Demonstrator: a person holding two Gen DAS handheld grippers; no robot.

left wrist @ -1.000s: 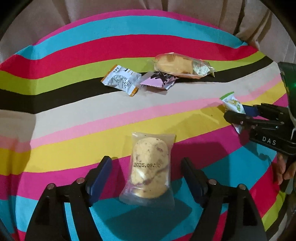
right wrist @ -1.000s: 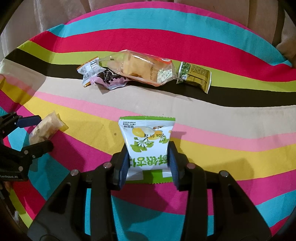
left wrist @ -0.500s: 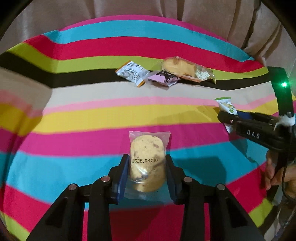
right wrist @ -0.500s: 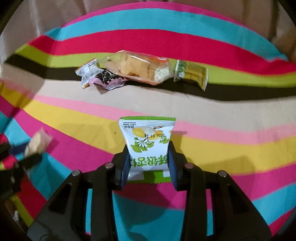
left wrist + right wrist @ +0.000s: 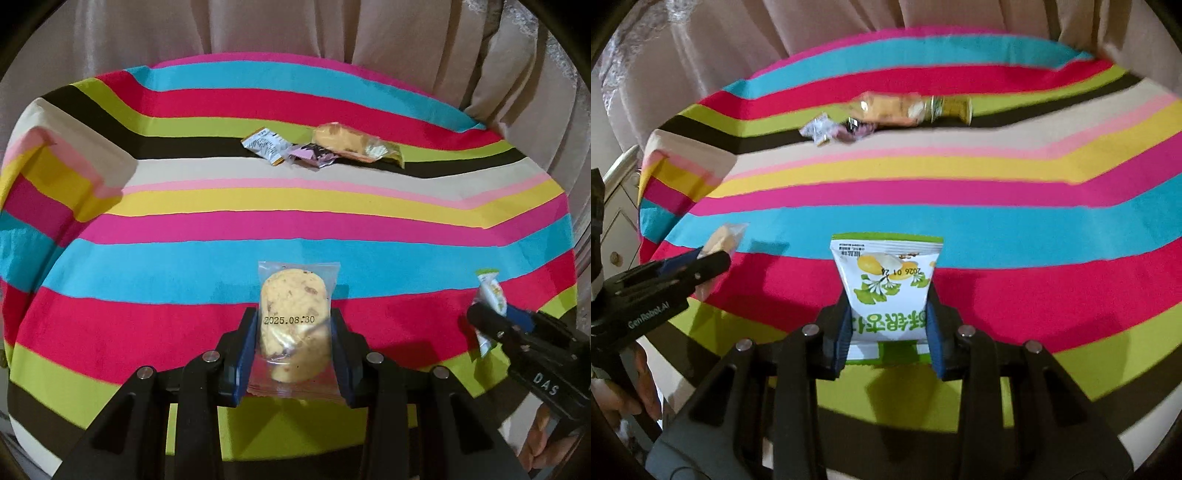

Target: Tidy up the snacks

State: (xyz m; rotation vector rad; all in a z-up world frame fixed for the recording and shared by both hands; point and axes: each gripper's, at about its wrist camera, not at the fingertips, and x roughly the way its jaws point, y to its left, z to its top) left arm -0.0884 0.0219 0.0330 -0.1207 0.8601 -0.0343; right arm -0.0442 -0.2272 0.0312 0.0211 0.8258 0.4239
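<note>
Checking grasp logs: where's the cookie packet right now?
The cookie packet is clamped in the left claw, held above the near stripes of the striped cloth; the right wrist view shows it at far left.

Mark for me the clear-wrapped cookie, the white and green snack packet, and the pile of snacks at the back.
Clear-wrapped cookie (image 5: 294, 325): left wrist view, cookie face.
White and green snack packet (image 5: 886, 284): right wrist view, printed front.
Pile of wrapped snacks (image 5: 345, 142): left wrist view, orange pack.

bright even light, heavy fisheye bending with dark corners; right wrist view motion-blurred, left wrist sharp.
</note>
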